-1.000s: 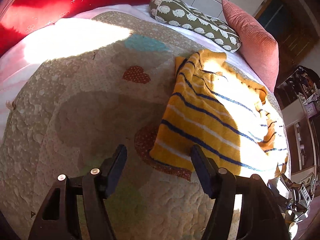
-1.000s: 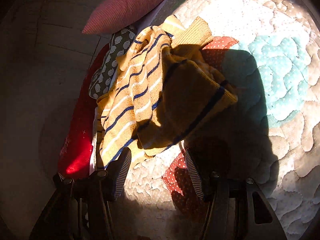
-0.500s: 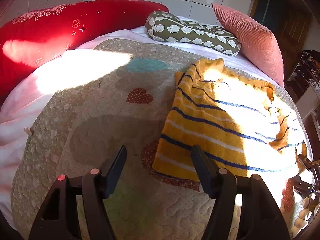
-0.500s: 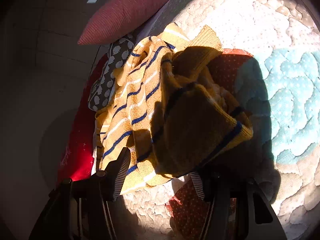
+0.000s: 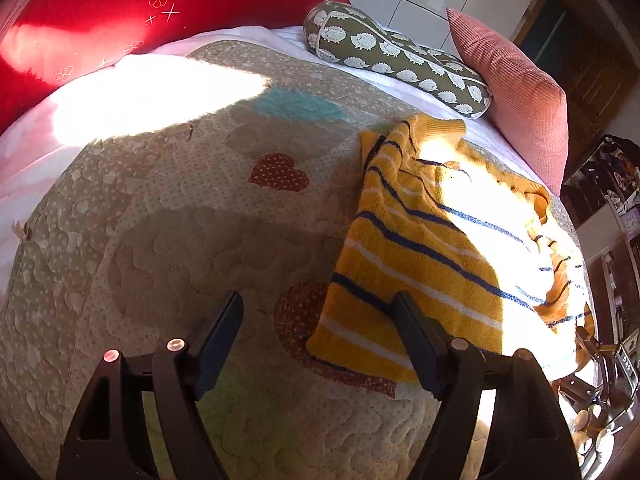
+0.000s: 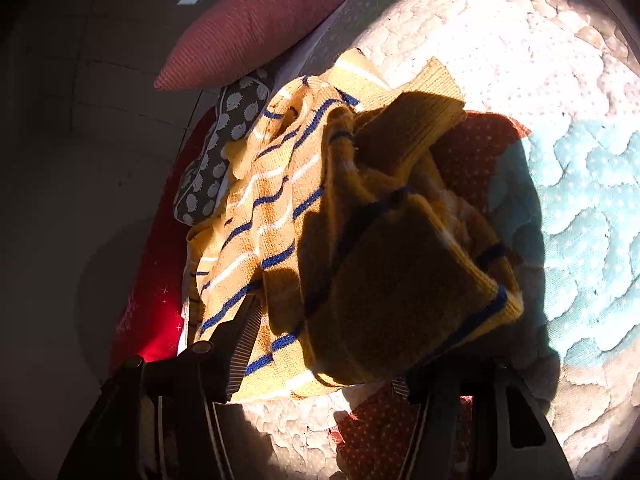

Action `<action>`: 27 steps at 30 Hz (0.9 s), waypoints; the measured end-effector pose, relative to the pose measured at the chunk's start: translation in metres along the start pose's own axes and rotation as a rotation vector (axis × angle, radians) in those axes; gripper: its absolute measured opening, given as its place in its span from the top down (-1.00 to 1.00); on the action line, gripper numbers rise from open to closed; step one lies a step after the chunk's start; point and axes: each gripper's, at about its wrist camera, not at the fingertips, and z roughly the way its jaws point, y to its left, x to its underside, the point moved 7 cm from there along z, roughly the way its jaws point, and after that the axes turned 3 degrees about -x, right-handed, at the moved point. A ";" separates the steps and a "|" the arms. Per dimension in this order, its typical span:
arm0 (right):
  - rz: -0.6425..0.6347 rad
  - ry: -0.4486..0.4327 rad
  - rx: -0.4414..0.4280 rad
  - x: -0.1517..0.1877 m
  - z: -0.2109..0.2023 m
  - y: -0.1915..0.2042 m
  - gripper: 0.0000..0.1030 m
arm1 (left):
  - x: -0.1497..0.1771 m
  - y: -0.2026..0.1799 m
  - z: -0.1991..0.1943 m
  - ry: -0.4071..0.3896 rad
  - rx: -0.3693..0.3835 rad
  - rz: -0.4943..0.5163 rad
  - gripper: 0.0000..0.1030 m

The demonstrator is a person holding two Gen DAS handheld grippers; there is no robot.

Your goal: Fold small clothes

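Note:
A small yellow knitted sweater (image 5: 432, 240) with blue and white stripes lies on the quilted bedspread (image 5: 168, 240). My left gripper (image 5: 320, 312) is open, low over the quilt, with its right finger at the sweater's near hem corner. In the right wrist view the sweater (image 6: 360, 240) is bunched, one folded part raised in shadow. My right gripper (image 6: 324, 344) is open, its fingers on either side of the sweater's near edge, the right finger partly hidden behind the cloth.
A red pillow (image 5: 120, 12), a green hedgehog-print bolster (image 5: 392, 60) and a pink cushion (image 5: 520, 100) line the far edge of the bed. Furniture with clutter (image 5: 608, 208) stands beyond the bed's right edge. Strong sunlight whitens parts of the quilt.
My right gripper has moved forward, so the sweater's near edge now sits between its fingers. My left gripper has come slightly closer to the hem corner.

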 end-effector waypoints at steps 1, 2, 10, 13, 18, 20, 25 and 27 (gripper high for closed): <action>-0.001 -0.001 0.000 0.000 0.001 0.000 -0.19 | -0.001 0.002 0.003 0.011 0.018 -0.019 -0.50; -0.001 -0.002 -0.001 -0.001 0.001 0.000 -0.19 | -0.002 0.003 0.005 0.020 0.038 -0.038 -0.51; 0.013 -0.019 -0.012 -0.008 0.005 0.000 -0.19 | -0.017 0.000 0.021 0.033 0.079 -0.084 -0.52; 0.020 -0.031 -0.012 -0.012 0.008 0.000 -0.19 | -0.023 -0.009 0.027 0.035 0.084 -0.070 -0.52; 0.020 -0.065 -0.016 -0.020 0.014 0.001 -0.17 | -0.027 -0.024 0.040 0.078 0.094 -0.070 -0.36; 0.028 -0.069 -0.020 -0.020 0.015 0.001 0.31 | -0.025 -0.037 0.042 0.139 0.176 -0.063 0.61; 0.013 -0.059 -0.063 -0.016 0.003 0.014 0.63 | -0.028 -0.045 0.010 0.084 0.113 -0.004 0.92; 0.000 -0.059 -0.089 -0.014 -0.006 0.024 0.64 | -0.028 -0.043 -0.009 0.060 0.128 -0.001 0.92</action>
